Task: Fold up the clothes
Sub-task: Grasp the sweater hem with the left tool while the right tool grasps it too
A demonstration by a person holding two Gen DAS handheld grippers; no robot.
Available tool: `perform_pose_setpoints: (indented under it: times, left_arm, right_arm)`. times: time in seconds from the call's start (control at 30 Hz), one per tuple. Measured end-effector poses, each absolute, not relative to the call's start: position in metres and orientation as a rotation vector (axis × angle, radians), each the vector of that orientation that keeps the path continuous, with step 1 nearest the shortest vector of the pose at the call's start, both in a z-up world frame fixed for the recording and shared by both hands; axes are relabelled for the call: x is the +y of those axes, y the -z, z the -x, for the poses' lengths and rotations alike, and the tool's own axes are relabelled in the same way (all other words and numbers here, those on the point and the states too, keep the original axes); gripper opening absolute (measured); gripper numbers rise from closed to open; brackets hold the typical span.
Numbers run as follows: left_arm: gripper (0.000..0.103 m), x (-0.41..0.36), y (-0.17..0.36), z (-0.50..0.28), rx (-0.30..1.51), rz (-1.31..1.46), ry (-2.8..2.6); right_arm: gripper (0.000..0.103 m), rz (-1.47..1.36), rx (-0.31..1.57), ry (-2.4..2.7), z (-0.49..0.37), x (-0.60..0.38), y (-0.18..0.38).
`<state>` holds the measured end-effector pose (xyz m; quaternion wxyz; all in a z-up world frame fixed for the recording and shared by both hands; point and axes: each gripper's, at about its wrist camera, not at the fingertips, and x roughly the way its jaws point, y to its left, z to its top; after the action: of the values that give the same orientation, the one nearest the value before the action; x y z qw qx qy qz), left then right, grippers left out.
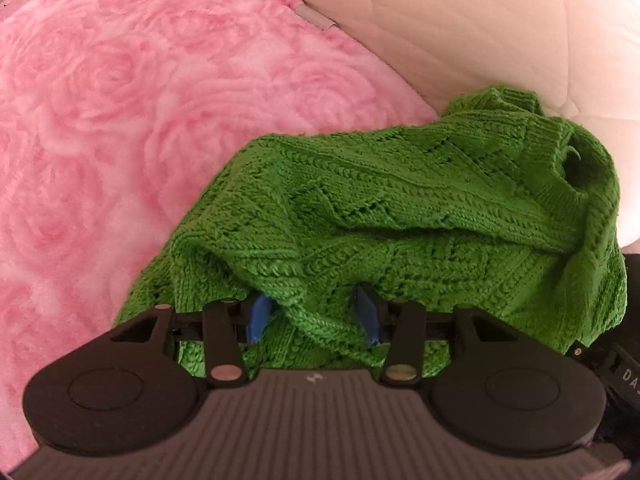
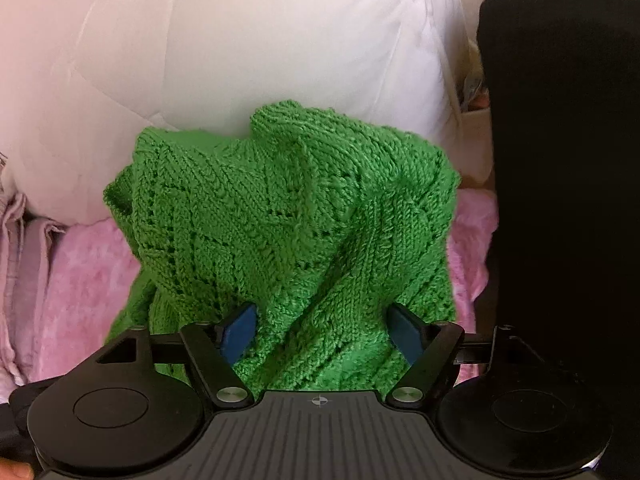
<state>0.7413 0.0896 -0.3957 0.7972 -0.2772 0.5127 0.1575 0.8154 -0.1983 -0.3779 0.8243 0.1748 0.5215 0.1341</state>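
A green knit sweater (image 1: 400, 208) lies bunched in a heap on a pink rose-textured blanket (image 1: 120, 120). My left gripper (image 1: 314, 304) is pushed into its near edge, blue pads (image 1: 260, 316) fairly close together with a fold of knit pinched between them. In the right wrist view the sweater (image 2: 280, 208) rises in a rumpled mound and drapes over my right gripper (image 2: 320, 320). Its blue pads (image 2: 240, 334) stand wide apart with cloth lying loosely between them, and the fingertips are hidden under the knit.
A white quilted duvet (image 1: 460, 20) (image 2: 240, 40) is piled behind the sweater. A tall black object (image 2: 560, 200) stands close on the right. Pink blanket (image 2: 80, 272) shows on both sides. The other gripper's black body (image 1: 624, 360) sits at the right edge.
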Motion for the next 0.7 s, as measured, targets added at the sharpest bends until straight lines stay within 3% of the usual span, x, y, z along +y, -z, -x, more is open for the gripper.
perform_pose_setpoints:
  times: [0.03, 0.07, 0.1, 0.13, 0.33, 0.7]
  left_arm:
    - [0.024, 0.089, 0.394, -0.741, 1.097, 0.582, -0.329]
    - [0.011, 0.089, 0.392, -0.740, 1.092, 0.570, -0.321]
    - [0.005, 0.088, 0.390, -0.740, 1.088, 0.557, -0.312]
    - [0.005, 0.088, 0.388, -0.739, 1.084, 0.544, -0.303]
    - [0.004, 0.095, 0.344, -0.703, 0.998, 0.543, -0.288]
    - [0.004, 0.152, 0.216, -0.494, 0.714, 0.712, -0.517]
  right_arm:
    - [0.047, -0.364, 1.099, -0.301, -0.815, -0.198, 0.375]
    - [0.031, -0.357, 1.089, -0.317, -0.814, -0.197, 0.372]
    - [0.028, -0.350, 1.079, -0.332, -0.813, -0.196, 0.369]
    - [0.023, -0.339, 1.069, -0.342, -0.810, -0.196, 0.363]
    - [0.018, -0.275, 0.990, -0.423, -0.785, -0.191, 0.313]
    - [0.017, -0.089, 0.890, -0.830, -0.693, -0.102, 0.182]
